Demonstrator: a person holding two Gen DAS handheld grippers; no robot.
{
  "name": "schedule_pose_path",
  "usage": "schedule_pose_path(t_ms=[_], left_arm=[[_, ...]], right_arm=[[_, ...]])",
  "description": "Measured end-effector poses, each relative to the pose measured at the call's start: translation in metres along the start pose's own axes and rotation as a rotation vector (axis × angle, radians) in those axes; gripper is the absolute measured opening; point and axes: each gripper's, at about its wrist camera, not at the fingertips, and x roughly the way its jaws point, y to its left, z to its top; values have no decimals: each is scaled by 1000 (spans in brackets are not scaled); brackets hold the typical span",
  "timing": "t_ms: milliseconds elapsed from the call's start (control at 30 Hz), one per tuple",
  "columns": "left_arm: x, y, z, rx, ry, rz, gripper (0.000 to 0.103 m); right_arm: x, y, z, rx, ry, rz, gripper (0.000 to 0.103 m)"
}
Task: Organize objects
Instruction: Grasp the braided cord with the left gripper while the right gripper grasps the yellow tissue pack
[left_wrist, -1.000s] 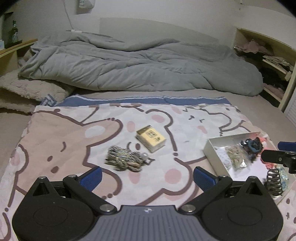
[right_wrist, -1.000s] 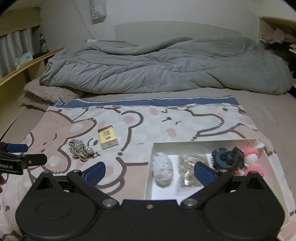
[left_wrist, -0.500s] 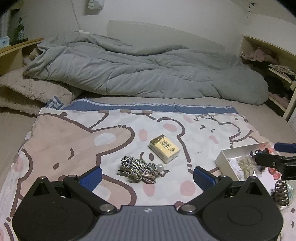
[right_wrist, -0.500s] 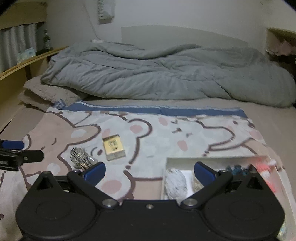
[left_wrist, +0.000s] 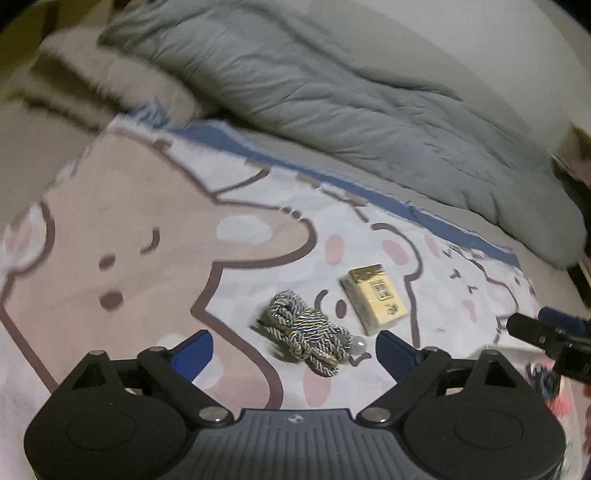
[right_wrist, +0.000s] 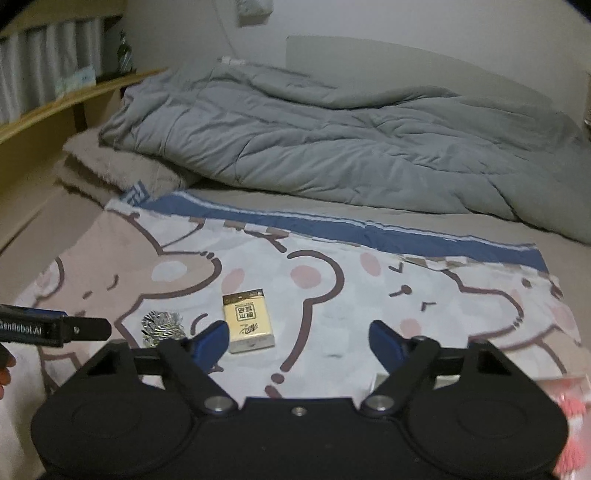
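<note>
A coiled grey-and-silver cord (left_wrist: 308, 330) with a pearl bead lies on the cartoon-bear blanket (left_wrist: 147, 258), just ahead of my left gripper (left_wrist: 295, 350). Its jaws are closing, and the cord's near end sits between the blue fingertips (left_wrist: 194, 350) without touching them. A small yellow box (left_wrist: 375, 299) lies right of the cord. My right gripper (right_wrist: 295, 341) hovers over the blanket with its jaws closing on nothing. The yellow box (right_wrist: 249, 321) lies just right of its left fingertip. The cord (right_wrist: 162, 326) sits further left.
A rumpled grey duvet (right_wrist: 351, 147) fills the back of the bed, with a beige fluffy pillow (right_wrist: 118, 170) at its left. A wooden shelf (right_wrist: 55, 107) runs along the left wall. A box of pink and dark items (right_wrist: 569, 410) shows at the right edge.
Both grippers have moved left over the blanket and their jaws have narrowed. The left one has rolled and come closer to the cord. The white box has slid almost out of both views.
</note>
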Motion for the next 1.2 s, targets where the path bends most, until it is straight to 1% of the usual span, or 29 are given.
schedule_pose_path(t_ms=[100,133,167,300,433,467,633,700,767,800,833,867,900,967,1067,1200], left_arm=[[16,5,1,-94,23,-3,87],[22,6,1,-122,30,-4,86],[27,7,1,-146,38,-3,85],[46,7,-3,-232,58,-14,84],[61,10,-9,-312,76,-6,84],[64,11,-9,-325,77,-8,84],[71,16,-10,-360,70,-7,84],[75,17,-10,-369,70,-9,84],[77,18,-10,-381,75,-19,84],[77,18,-11,-386,75,-21,84],[78,19,-11,-391,74,-22,84],[78,20,-11,-398,73,-24,84],[78,21,-11,-404,72,-26,84],[78,22,-12,-413,72,-28,84],[77,24,-13,-428,78,-26,80],[77,28,-15,-456,99,-12,74]], right_arm=[[21,0,8,-20,33,15,68],[28,-1,9,-19,43,23,65],[35,-1,11,-17,53,30,65],[64,1,14,-30,72,51,65],[99,8,11,-57,102,82,66],[106,10,10,-62,108,91,66],[138,21,-1,-81,132,134,76],[148,25,-4,-85,141,157,77],[156,28,-7,-90,150,161,77],[159,31,-10,-104,153,158,77],[162,34,-12,-123,156,155,72],[163,37,-15,-147,158,160,66],[163,40,-18,-175,162,178,54],[158,46,-22,-213,151,194,53],[145,57,-28,-257,150,248,53],[127,73,-41,-285,187,329,53]])
